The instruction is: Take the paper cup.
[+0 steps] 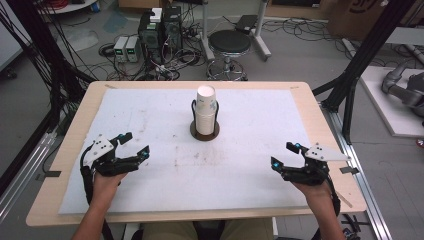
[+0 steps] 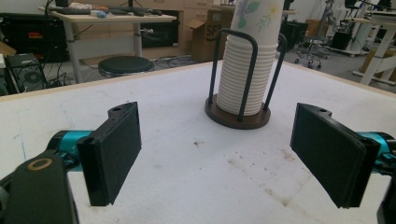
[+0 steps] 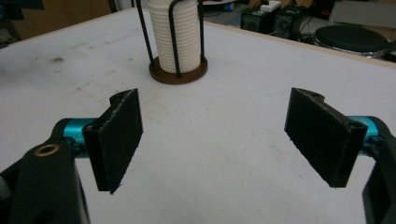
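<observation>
A stack of white paper cups (image 1: pixel 205 111) stands upright in a black wire holder on a round brown base (image 1: pixel 204 133), mid-table toward the far side. The same cup stack (image 2: pixel 245 70) rises ahead of the left gripper's jaws, and the cup stack (image 3: pixel 176 35) appears far ahead in the right gripper view. My left gripper (image 1: pixel 134 144) rests low at the table's left, open, nothing between its jaws. My right gripper (image 1: pixel 283 154) sits at the right, also open and empty. Both point toward the cups from well short of them.
A white mat (image 1: pixel 240 160) with faint brown stains covers the wooden table (image 1: pixel 85 107). Beyond the far edge stand a round black stool (image 1: pixel 229 42), computer boxes (image 1: pixel 160 27) and tangled cables on the floor. Black frame legs (image 1: pixel 362 55) rise at the right.
</observation>
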Demonstrator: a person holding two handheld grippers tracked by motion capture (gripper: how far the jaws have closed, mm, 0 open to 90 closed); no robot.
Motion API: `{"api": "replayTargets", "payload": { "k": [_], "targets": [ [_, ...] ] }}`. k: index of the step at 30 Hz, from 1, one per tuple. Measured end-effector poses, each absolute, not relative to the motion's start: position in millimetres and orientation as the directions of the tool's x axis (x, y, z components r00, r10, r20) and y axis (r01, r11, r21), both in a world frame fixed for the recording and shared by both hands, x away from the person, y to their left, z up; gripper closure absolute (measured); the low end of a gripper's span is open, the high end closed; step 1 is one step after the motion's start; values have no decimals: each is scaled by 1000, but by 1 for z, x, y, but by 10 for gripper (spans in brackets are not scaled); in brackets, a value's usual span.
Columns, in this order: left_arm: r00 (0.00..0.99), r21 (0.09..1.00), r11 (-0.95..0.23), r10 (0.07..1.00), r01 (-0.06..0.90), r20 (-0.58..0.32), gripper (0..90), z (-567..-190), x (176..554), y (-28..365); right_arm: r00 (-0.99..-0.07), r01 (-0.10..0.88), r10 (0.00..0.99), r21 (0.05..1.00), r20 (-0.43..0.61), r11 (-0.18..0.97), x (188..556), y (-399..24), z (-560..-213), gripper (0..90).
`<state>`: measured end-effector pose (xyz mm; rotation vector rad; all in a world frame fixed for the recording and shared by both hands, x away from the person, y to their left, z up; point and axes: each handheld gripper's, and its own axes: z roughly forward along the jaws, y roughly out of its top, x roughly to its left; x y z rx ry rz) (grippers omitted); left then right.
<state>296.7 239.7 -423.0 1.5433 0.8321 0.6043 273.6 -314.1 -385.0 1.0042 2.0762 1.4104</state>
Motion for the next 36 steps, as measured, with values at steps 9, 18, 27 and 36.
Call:
{"api": "replayTargets", "payload": {
  "k": [9,18,27,36],
  "targets": [
    [611,985,-22,787,171,-89,163,-424,298,240,-696,290,718,919,11,267,305,-287,-354,196],
    [617,985,-17,782,172,-94,163,-424,299,239,-745,275,667,902,-19,333,339,-258,-327,196],
    [621,985,-11,778,174,-101,163,-425,300,239,-786,271,618,892,-12,362,370,-226,-303,197],
    [625,984,-8,773,177,-106,163,-425,301,238,-809,265,587,884,-13,384,398,-196,-283,197]
  ]
}}
